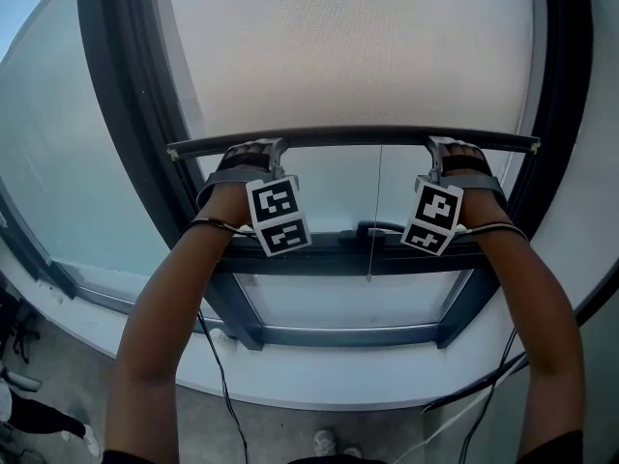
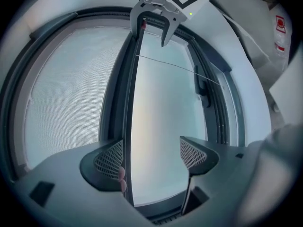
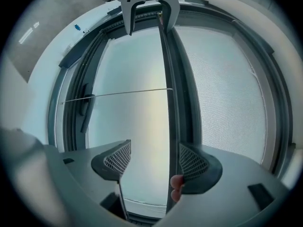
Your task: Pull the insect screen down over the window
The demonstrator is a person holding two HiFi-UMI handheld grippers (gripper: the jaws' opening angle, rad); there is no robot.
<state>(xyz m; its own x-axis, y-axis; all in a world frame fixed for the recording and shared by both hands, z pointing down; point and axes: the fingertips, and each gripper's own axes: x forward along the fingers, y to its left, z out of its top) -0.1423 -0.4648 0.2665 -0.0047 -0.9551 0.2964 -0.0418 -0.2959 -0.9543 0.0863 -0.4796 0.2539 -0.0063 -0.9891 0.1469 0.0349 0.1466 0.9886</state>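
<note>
At the left end of the window, the left gripper [image 1: 259, 149] sits on the pull bar [image 1: 353, 139] of the insect screen [image 1: 348, 46]. The left gripper view shows its jaws standing wide apart, not clamped. The pull bar [image 2: 129, 126] runs lengthwise just inside the jaw on the mesh side, close against that pad, while the other jaw stands well clear over bare glass [image 2: 161, 117]. The insect screen [image 2: 66, 103] lies wholly on the far side of the bar from the open gap.

Across the middle, the bar lies level, its long axis running left to right across the window from one side of the frame to the other. Mesh fills the pane above it. Below it are uncovered glass and the dark lower frame [image 1: 348, 259], so the screen is only partly down, with the bar well above the frame.

Over at the right end, the right gripper [image 1: 447, 147] mirrors the left. Its jaws are likewise spread, and the pull bar [image 3: 169, 103] runs along the inside of the mesh-side jaw, with the insect screen [image 3: 227, 89] beyond it.

Both grippers sit equally near the bar, one toward each end. Because the bar lies against each gripper's upper jaw, a downward pull would likely bear on those jaws alone. Keeping both hands level should stop the bar from tilting.
</note>
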